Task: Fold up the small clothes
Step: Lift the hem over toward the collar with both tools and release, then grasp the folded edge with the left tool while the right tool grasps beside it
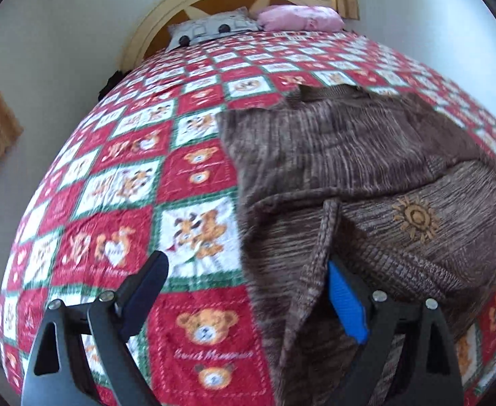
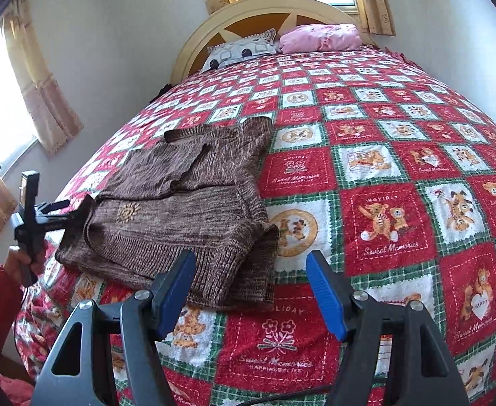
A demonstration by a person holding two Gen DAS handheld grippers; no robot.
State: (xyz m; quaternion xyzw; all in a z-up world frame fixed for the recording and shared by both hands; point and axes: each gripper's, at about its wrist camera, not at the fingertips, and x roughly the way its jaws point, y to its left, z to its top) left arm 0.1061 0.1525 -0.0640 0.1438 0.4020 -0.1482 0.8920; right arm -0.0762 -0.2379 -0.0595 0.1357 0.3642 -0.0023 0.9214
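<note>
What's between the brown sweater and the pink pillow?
Only bedspread. The right wrist view shows bare red-and-white teddy bear squares running from the sweater up to the pink pillow.

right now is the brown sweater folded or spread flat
Folded: the brown sweater lies in stacked layers, the sun-motif half doubled over the rest.

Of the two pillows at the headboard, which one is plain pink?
The pink pillow on the right, below the window. The other, the grey patterned pillow to its left, carries pale squares and dark dots.
</note>
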